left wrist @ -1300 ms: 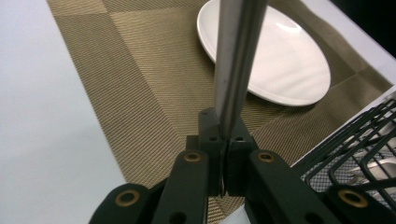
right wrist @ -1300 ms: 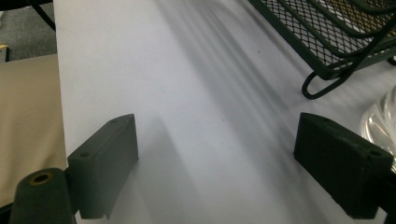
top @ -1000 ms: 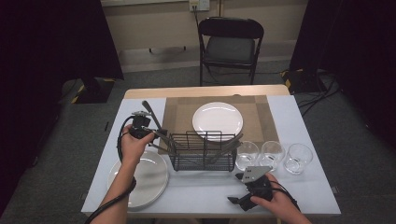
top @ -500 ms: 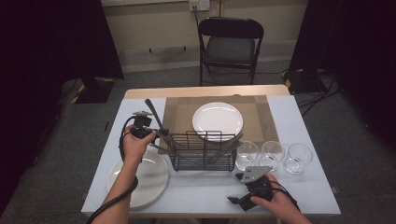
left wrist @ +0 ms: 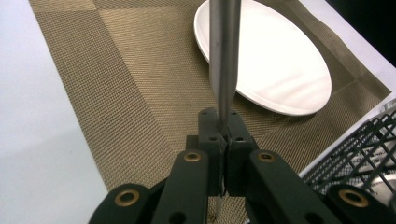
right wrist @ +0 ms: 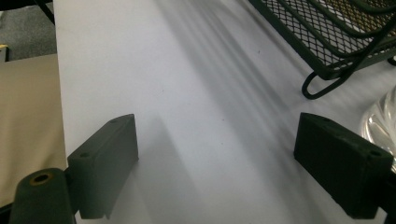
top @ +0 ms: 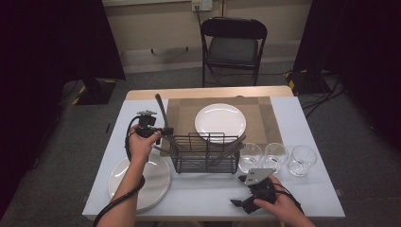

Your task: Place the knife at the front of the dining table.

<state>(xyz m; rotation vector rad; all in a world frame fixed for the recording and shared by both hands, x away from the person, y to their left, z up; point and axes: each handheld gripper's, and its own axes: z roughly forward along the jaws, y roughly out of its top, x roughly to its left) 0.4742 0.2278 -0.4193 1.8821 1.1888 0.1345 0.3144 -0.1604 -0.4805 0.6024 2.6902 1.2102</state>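
- While I am clamping the left gripper (left wrist: 223, 135) on a metal utensil (left wrist: 223, 56), its long handle is standing nearly upright above the placemat's (top: 177, 111) left edge, just left of the wire rack (top: 205, 153).
- I am judging the white plate (top: 220, 122) mid-mat to be lying rightward of those jaws; this hand is the nearer one.
- I am keeping the right gripper (top: 246, 204) spread wide and empty, hovering at the table's (top: 302, 194) near edge.

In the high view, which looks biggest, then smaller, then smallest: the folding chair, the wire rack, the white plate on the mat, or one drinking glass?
1. Folding chair, though it stands farther back.
2. Wire rack.
3. White plate on the mat, nearly as wide as the rack but less bulky.
4. Drinking glass, clearly the smallest.
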